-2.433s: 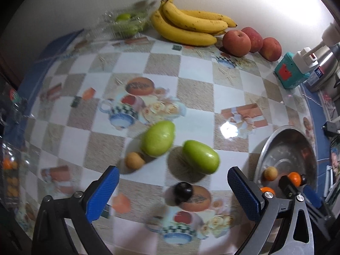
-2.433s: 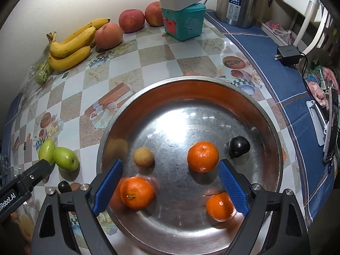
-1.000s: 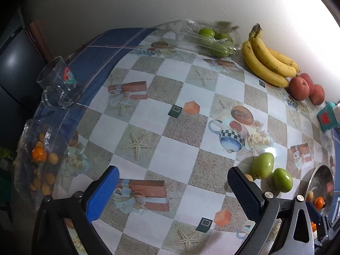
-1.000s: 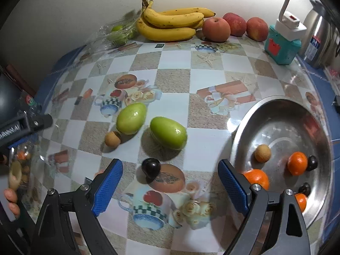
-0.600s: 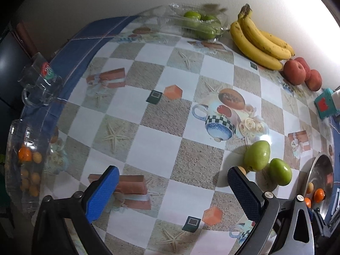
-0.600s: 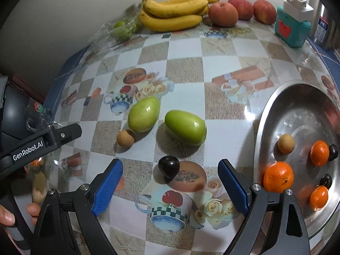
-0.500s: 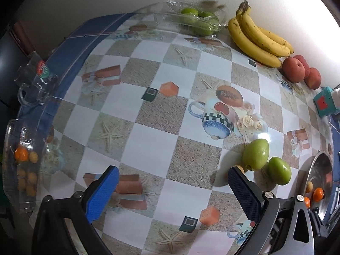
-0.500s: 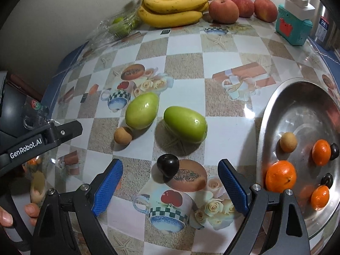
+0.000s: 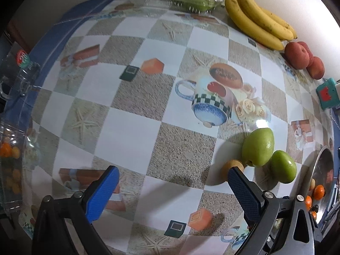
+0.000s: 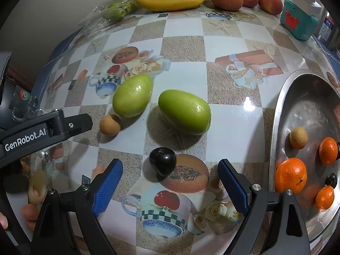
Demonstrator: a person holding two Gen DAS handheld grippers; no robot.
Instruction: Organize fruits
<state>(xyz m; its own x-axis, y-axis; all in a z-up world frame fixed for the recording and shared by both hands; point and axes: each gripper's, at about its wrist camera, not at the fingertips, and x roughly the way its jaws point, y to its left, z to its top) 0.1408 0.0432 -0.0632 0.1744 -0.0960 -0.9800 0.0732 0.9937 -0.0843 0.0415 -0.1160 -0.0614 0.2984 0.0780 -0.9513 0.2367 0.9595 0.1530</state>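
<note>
Risk is judged highest for the small round black fruit point(image 10: 162, 163), lying on the checkered tabletop point(image 10: 182, 31) between the empty, wide-open right hand-held gripper point(image 10: 170, 183) fingers, where a glancing closure could roll it away from the steel bowl point(image 10: 282, 97); the left hand-held gripper point(image 9: 173, 191) is likewise open and empty.

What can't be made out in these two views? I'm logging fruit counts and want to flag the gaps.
- Bagged green fruit: blurred under crinkled plastic in both views; count unclear.
- Metal bowl: cut by the right wrist frame edge; only a sliver in the left view.
- Small tan fruit: partly behind the left gripper's finger; clear in the right view.
- Clear container at the left edge: contents too blurred.
</note>
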